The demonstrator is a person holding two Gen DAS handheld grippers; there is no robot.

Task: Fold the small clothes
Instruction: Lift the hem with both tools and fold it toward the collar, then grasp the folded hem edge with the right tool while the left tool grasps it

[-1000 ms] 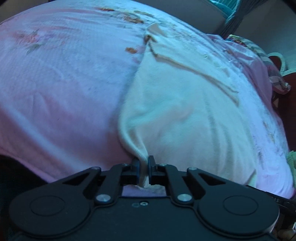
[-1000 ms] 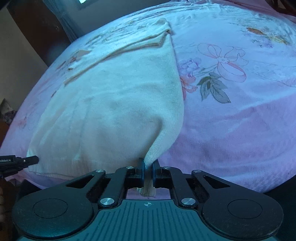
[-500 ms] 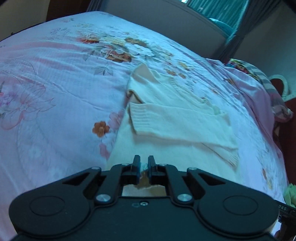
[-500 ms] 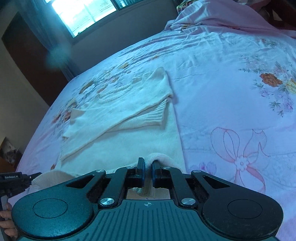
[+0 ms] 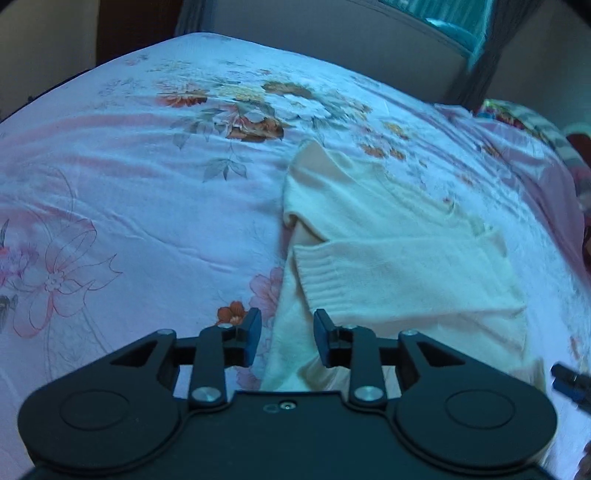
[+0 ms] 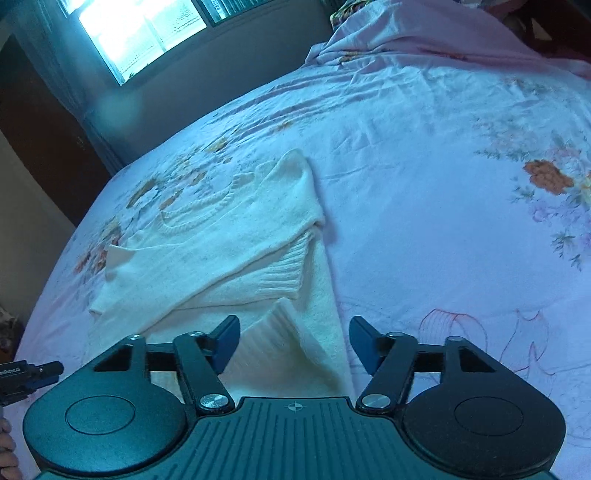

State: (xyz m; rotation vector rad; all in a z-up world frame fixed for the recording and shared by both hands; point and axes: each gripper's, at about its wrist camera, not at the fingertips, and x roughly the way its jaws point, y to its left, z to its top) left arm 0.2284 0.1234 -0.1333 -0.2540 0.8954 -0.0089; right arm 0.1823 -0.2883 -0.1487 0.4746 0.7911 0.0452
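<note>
A cream knitted sweater (image 5: 399,254) lies flat on the pink floral bedsheet (image 5: 147,206), its sleeves folded across the body. My left gripper (image 5: 287,341) hovers over the sweater's near left hem corner; its jaws are opening and the pads no longer press the fabric, which lies between and under them. In the right wrist view the same sweater (image 6: 229,240) spreads toward the window. My right gripper (image 6: 293,341) is over the near right hem corner, jaws opening wide, with the ribbed hem lying loose between them.
The bedsheet (image 6: 443,184) stretches wide to the right. A rumpled pink cover (image 6: 424,33) is bunched at the far end. A bright window (image 6: 144,33) and dark curtains stand behind the bed. A person's fingers (image 6: 7,443) show at the lower left edge.
Both grippers carried the sweater's hem forward over the body, then let go; both were shut on the hem before and now stand open above it.
</note>
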